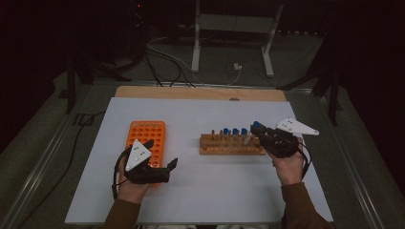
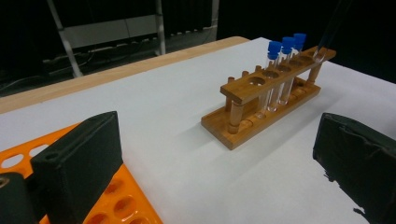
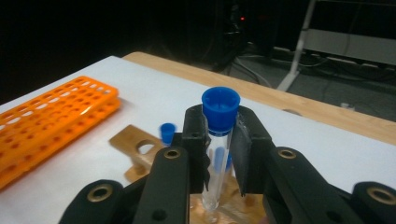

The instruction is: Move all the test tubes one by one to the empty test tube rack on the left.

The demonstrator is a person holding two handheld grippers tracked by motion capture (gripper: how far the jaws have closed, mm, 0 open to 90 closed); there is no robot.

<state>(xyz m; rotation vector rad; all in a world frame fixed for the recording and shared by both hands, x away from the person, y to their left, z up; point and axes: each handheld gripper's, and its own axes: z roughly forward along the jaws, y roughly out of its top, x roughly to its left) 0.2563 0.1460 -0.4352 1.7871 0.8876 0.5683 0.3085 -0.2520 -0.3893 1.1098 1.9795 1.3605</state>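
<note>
The right gripper (image 3: pixel 218 154) is clamped on a blue-capped test tube (image 3: pixel 218 140) above the wooden rack (image 1: pixel 231 144). The left gripper (image 2: pixel 219 158), jaws apart and holding nothing, rests over the orange rack (image 1: pixel 145 136).

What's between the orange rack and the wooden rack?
Nothing but bare white table separates the orange rack and the wooden rack, clearest in the high view.
</note>
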